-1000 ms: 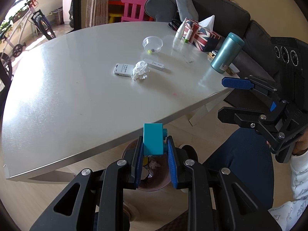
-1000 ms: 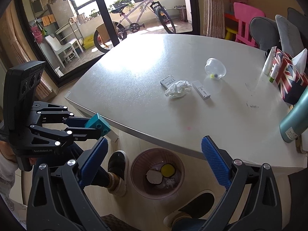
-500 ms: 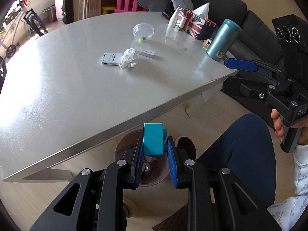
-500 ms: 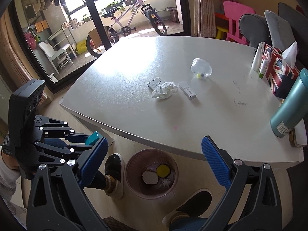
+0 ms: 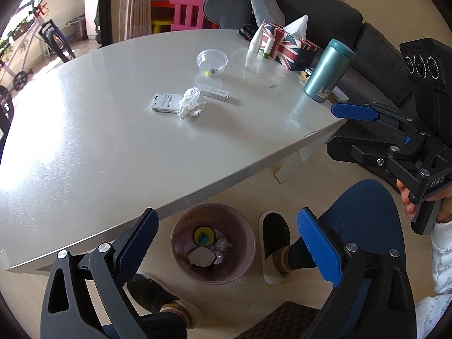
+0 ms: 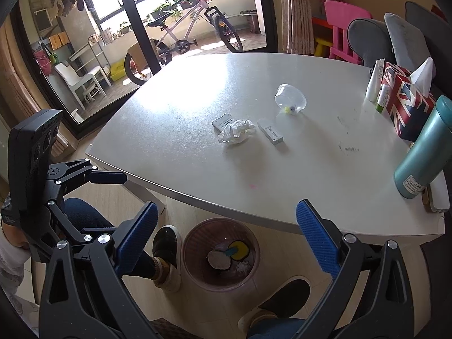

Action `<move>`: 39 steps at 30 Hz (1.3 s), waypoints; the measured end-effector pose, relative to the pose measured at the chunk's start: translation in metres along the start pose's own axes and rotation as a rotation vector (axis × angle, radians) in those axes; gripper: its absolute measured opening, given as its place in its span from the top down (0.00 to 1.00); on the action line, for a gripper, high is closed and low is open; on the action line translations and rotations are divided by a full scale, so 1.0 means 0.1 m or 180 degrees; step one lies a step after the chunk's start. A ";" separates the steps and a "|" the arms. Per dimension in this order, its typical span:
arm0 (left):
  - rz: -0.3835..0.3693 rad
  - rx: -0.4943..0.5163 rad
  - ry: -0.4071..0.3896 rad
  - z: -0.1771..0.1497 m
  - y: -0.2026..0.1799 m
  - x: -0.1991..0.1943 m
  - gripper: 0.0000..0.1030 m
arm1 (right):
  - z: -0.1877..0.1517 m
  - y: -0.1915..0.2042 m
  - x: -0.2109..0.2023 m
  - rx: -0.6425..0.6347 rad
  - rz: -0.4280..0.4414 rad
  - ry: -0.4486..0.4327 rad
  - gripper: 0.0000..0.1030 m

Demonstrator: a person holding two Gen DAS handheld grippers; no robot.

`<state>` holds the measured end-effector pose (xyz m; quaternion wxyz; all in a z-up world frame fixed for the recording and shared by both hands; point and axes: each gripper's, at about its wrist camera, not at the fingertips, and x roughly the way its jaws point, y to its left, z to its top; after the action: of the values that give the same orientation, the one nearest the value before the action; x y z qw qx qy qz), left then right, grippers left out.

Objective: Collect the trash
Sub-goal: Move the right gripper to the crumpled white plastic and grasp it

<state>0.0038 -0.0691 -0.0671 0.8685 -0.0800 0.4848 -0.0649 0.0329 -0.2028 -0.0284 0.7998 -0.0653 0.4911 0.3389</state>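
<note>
Left claw [image 5: 226, 243] is held spread wide and empty above the trash bin [image 5: 180, 257]; the teal block [image 5: 202, 237] is seen inside on a yellow disc. Right claw [image 6: 226, 237] also gapes empty. Crumpled tissue [image 5: 191, 103] lies on the table [image 5: 84, 141].

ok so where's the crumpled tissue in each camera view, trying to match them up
Left wrist view: the crumpled tissue lies on the table, upper middle of the picture, between the white card on its left and the white test cassette on its right.
Right wrist view: the tissue is just above centre, between the same two things.
Shared landmark: the pink bin on the floor by the near table edge.
</note>
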 end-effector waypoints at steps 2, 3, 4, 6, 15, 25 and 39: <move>0.0002 -0.0020 -0.0005 0.00 0.02 -0.01 0.08 | 0.00 0.00 0.01 -0.0004 0.0003 0.0002 0.06; 0.0007 -0.0029 -0.0005 0.00 0.03 -0.01 0.08 | 0.01 0.00 0.01 -0.0003 0.0004 0.0002 0.06; 0.0015 -0.0039 -0.0006 0.00 0.04 -0.01 0.08 | 0.01 0.00 0.01 -0.0003 0.0007 0.0003 0.06; 0.0029 -0.0058 -0.0020 -0.01 0.06 -0.02 0.08 | 0.01 0.01 0.01 -0.0008 0.0007 0.0002 0.06; 0.0120 -0.0163 -0.0121 0.02 0.19 -0.12 0.08 | 0.14 0.03 0.13 -0.0048 0.0014 -0.0008 0.06; 0.0199 -0.0253 -0.0228 0.10 0.34 -0.23 0.08 | 0.49 0.04 0.43 -0.0158 -0.0021 0.0007 0.06; 0.0261 -0.0332 -0.0283 0.17 0.46 -0.27 0.07 | 0.89 0.04 1.05 -0.0347 -0.0113 0.0243 0.06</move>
<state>0.0054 -0.0172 -0.0454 0.8858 -0.1081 0.4513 -0.0002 0.1272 -0.1109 -0.0693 0.7816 -0.1304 0.5008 0.3482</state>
